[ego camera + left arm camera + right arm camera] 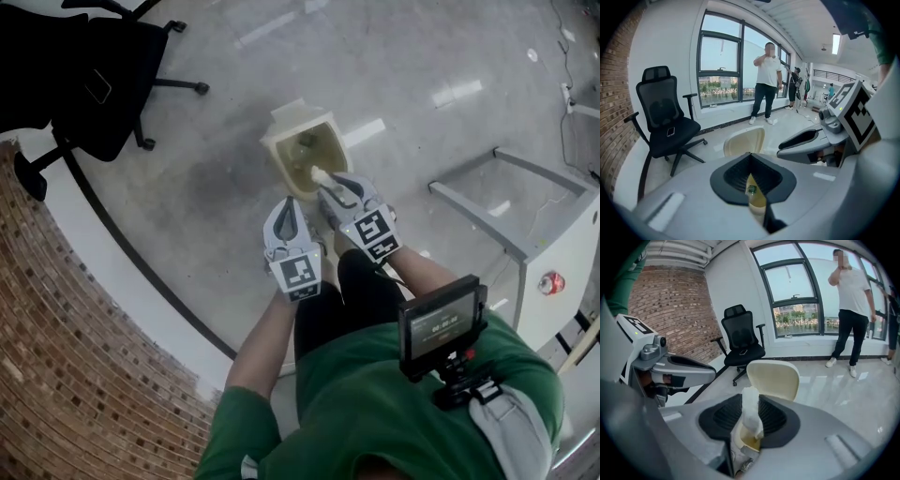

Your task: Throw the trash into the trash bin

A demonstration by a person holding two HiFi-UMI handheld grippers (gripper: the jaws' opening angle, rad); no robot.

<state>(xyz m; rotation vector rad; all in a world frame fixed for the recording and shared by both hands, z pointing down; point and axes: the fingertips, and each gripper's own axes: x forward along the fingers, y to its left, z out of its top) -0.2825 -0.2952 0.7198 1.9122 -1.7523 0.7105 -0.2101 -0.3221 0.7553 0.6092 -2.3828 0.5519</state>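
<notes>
- The floor point(403, 75) is smooth, pale grey and glossy; it mirrors the ceiling lights as bright bars.
- A cream trash bin point(275, 157) stands on it with its lid tipped back. Something dark lies at the bottom.
- The person, in a green top and dark trousers, stands right at the bin and holds both grippers over it, pointing down at its mouth.
- The right gripper point(328, 180) is clamped on a crumpled white tissue point(751, 408). The tissue sticks up between the ribbed black pads and hangs just above the bin's opening.
- The left gripper point(286, 202) sits just beside the right one. Its jaws stand a narrow slit apart and grip nothing. Through the slit the cream inside of the bin shows, with a small green scrap I cannot place.
- A black office chair point(665, 117) on castors stands near the brick wall point(66, 366), a phone point(671, 132) lying on its seat.
- A white strip edged by a dark line runs along the foot of that wall.
- Tall dark-framed windows point(797, 291) fill the far wall. A person point(853, 310) in a white shirt stands before them.
- A white metal frame point(525, 216) stands on the floor at the right of the head view.
</notes>
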